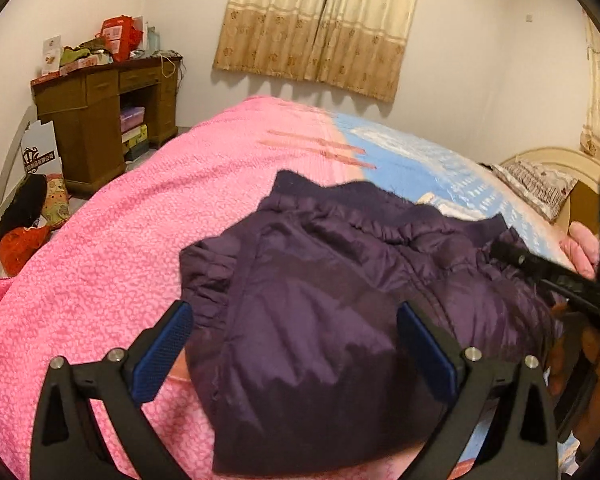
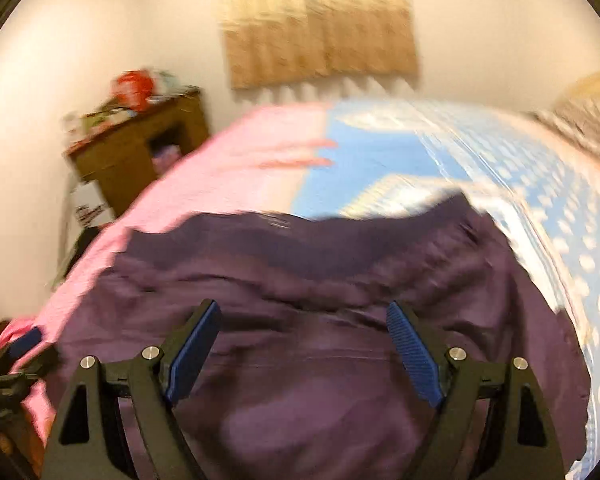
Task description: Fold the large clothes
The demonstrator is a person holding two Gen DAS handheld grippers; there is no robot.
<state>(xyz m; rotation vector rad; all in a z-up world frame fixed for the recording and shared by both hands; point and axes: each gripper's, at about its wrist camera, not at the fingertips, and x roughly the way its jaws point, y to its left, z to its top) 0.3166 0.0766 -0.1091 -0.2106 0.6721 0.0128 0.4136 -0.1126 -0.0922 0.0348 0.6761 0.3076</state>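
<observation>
A dark purple padded garment [image 1: 340,300] lies bunched on the bed, its gathered edge toward the far side. My left gripper [image 1: 295,309] hovers over the garment's near left part, open, with the blue pads wide apart and nothing pressed between them. In the blurred right wrist view the same garment [image 2: 320,380] fills the foreground. There my right gripper [image 2: 304,312] stands open above it, gripping no cloth. One black finger of the right gripper [image 1: 540,274] reaches over the garment's right edge in the left wrist view, with a hand [image 1: 580,364] behind it.
The bed carries a pink fleece blanket [image 1: 120,248] on the left and a blue patterned sheet [image 1: 412,164] on the right. A pillow [image 1: 540,188] lies at the headboard. A cluttered brown desk [image 1: 100,120] and bags on the floor [image 1: 28,216] stand to the left.
</observation>
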